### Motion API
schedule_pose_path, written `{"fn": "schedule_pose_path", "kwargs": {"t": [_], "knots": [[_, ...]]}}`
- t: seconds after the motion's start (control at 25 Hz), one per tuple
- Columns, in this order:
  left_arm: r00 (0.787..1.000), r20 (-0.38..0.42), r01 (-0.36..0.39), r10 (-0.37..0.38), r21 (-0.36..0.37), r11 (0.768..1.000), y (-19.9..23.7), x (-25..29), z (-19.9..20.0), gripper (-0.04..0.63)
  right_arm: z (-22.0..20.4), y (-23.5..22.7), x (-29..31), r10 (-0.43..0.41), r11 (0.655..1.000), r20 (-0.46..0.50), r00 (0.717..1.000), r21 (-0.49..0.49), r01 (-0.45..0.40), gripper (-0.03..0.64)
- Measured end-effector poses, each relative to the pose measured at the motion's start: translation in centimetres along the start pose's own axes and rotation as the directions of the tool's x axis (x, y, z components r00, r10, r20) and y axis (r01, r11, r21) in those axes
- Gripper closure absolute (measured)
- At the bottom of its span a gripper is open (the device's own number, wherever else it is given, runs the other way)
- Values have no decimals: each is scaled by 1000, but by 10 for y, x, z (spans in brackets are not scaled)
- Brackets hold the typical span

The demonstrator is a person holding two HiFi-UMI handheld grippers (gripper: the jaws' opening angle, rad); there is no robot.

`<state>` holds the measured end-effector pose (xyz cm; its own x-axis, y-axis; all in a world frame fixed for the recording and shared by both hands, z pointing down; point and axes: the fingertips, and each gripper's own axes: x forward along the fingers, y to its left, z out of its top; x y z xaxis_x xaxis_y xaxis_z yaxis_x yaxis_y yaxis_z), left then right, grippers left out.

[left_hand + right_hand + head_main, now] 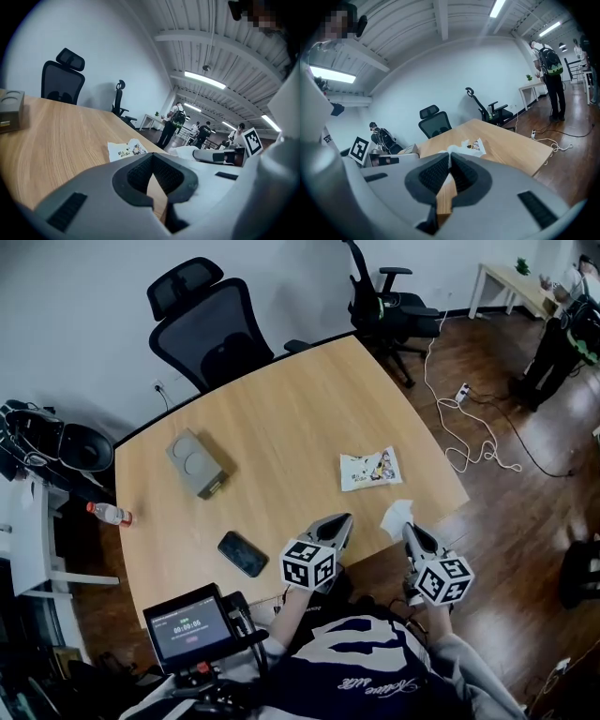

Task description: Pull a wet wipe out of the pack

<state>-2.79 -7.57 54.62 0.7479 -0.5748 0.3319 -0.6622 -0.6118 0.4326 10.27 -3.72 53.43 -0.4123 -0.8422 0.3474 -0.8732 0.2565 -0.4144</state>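
Observation:
The wet wipe pack [370, 468] lies flat on the wooden table [281, 418], towards its right edge; it also shows in the left gripper view [125, 150] and the right gripper view [474, 146]. My right gripper [408, 526] hovers at the table's near right corner, shut on a white wet wipe [397, 514] that sticks up from its tips [450, 153]. The wipe is clear of the pack. Beside it on the left, my left gripper [345, 518] is shut with nothing in it [152, 154]. Both grippers sit nearer to me than the pack.
A grey box [199, 463], a black phone [243, 553] and a small bottle [111, 514] lie on the table's left half. A timer screen [191, 624] stands at the near edge. Office chairs [211, 334] are behind the table; a white cable [469, 442] trails on the floor.

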Motion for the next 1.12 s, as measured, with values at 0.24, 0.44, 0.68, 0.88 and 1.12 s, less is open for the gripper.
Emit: {"fn": "schedule_pose_path", "kwargs": {"t": [0.24,0.44,0.68,0.88,1.12], "knots": [[999,19,-41,42,-46,998,-31,-11,-21,592,-17,-7,-34,29,999,-40,999,-19,-30,611],[998,29,-49,50,-57,997,-56,-14,-34,592,-25,-3,-54,68,996,-55,996,-48,-71,611],[995,42,-88,90,-52,995,-69,-25,-49,592,-33,-2,-63,110,989,-77,991,-89,-116,611],[990,53,-130,133,-61,990,-68,-41,-58,592,-41,4,-65,135,982,-93,986,-120,-146,611],[985,61,-157,161,-79,985,-66,-54,-60,592,-44,13,-64,158,974,-111,981,-145,-174,611]]}}
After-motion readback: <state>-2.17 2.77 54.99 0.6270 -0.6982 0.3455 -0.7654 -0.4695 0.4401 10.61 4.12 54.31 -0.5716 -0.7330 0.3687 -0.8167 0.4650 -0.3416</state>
